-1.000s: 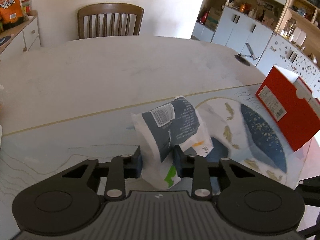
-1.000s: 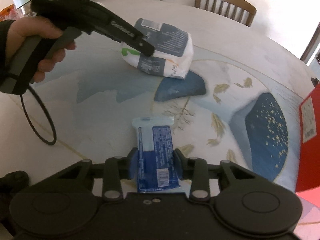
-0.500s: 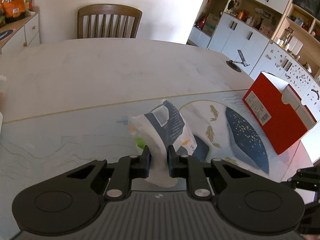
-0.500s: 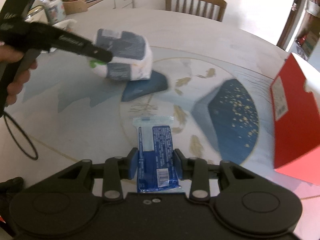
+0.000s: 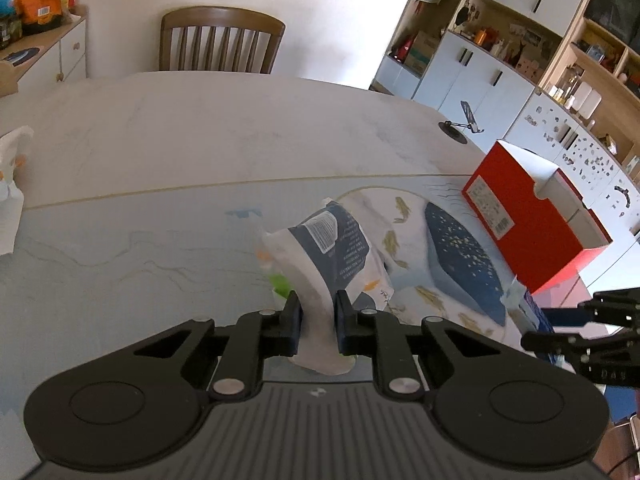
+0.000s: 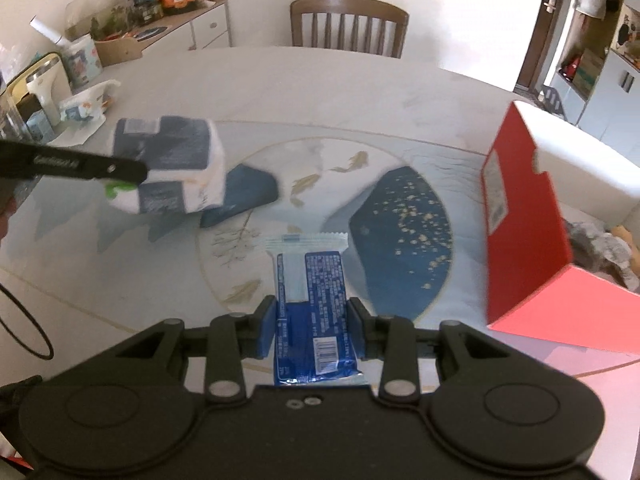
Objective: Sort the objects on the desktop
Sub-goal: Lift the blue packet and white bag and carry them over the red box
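My left gripper [image 5: 318, 320] is shut on the white edge of a soft tissue pack [image 5: 336, 240] printed dark blue and white, which hangs lifted off the mat. From the right wrist view the same tissue pack [image 6: 172, 168] shows at the left, pinched by the left gripper [image 6: 138, 170]. My right gripper [image 6: 312, 320] is shut on a blue and white snack packet [image 6: 310, 280], held above the mat. At the right stands an open red box [image 6: 520, 232] with a white inside, also the red box [image 5: 524, 216] in the left wrist view.
A patterned mat [image 6: 400, 216] with fish and dark blue shapes covers the near part of the pale round table [image 5: 200, 128]. A wooden chair [image 5: 220, 40] stands at the far side. A phone stand [image 5: 464, 120] and crumpled paper [image 6: 86, 108] lie near the table edges. A sideboard with snacks [image 6: 168, 4] is beyond.
The left gripper closed on the tissue pack's edge and lifted it. Both grippers rose and swung toward the red box, which now looms larger in the right wrist view.
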`<action>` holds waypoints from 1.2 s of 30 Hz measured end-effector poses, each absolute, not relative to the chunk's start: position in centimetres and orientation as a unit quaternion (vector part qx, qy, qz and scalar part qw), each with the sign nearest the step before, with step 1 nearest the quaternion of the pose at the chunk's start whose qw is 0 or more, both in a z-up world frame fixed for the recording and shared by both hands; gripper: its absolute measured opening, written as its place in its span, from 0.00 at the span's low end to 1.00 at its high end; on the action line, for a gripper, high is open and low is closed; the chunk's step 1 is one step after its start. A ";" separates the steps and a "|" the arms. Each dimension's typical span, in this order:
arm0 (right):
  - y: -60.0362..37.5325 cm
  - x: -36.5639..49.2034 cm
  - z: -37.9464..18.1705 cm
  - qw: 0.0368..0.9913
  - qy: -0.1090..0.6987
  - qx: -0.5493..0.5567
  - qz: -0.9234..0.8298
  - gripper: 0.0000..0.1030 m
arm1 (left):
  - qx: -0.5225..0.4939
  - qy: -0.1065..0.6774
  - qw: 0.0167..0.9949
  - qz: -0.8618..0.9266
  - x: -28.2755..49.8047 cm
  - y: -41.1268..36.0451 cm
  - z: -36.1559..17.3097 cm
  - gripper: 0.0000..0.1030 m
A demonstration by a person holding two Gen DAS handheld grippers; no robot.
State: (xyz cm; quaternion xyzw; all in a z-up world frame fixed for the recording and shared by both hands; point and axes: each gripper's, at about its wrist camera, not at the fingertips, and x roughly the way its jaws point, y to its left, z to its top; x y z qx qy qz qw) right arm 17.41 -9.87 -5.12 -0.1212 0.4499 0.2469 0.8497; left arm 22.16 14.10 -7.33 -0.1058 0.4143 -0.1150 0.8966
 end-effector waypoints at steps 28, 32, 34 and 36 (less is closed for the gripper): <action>-19.4 20.1 1.1 0.898 0.392 -0.033 0.197 0.35 | -0.111 0.376 0.909 -0.143 19.3 6.4 -0.9 0.15; -20.9 21.1 1.9 0.904 0.382 -0.024 0.190 0.35 | -0.104 0.369 0.911 -0.150 20.0 4.7 -0.4 0.15; -21.6 21.5 2.1 0.906 0.379 -0.022 0.187 0.35 | -0.103 0.367 0.912 -0.155 20.4 3.7 -0.2 0.15; -22.3 21.9 2.3 0.908 0.376 -0.022 0.184 0.35 | -0.100 0.364 0.912 -0.161 20.8 2.7 0.1 0.15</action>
